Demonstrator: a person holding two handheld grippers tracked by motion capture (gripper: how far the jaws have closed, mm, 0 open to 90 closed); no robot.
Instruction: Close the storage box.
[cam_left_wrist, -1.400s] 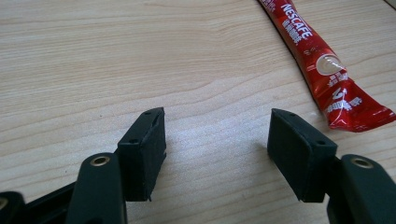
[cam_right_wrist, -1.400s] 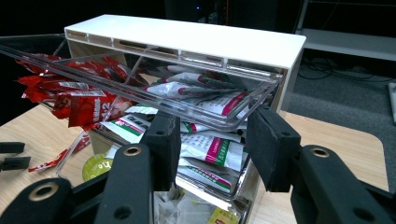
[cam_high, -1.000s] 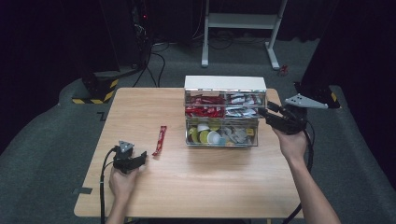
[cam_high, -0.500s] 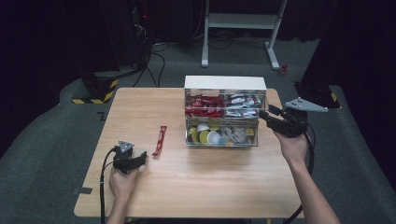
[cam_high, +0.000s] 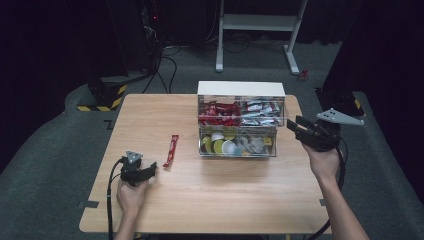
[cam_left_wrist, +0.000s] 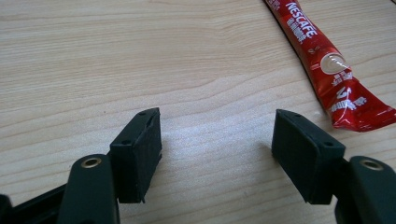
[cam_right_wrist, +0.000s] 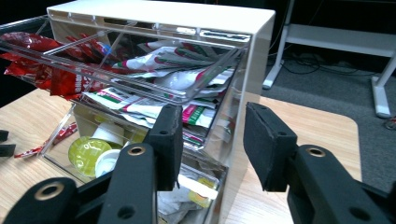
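My left tongs (cam_high: 150, 167) rest low on the counter (cam_high: 240, 200) with jaws wide and nothing between them; the red coffee stick (cam_left_wrist: 327, 60) lies flat just ahead and to their right, apart from the pads. My right tongs (cam_right_wrist: 212, 140) hover at the right end of the clear organizer box (cam_high: 241, 120), by its tilted-out upper drawer (cam_right_wrist: 154, 70) of sachets. Their jaws have just been closing to a narrow gap, with the box's white corner in line between them; whether the pads touch it I cannot tell.
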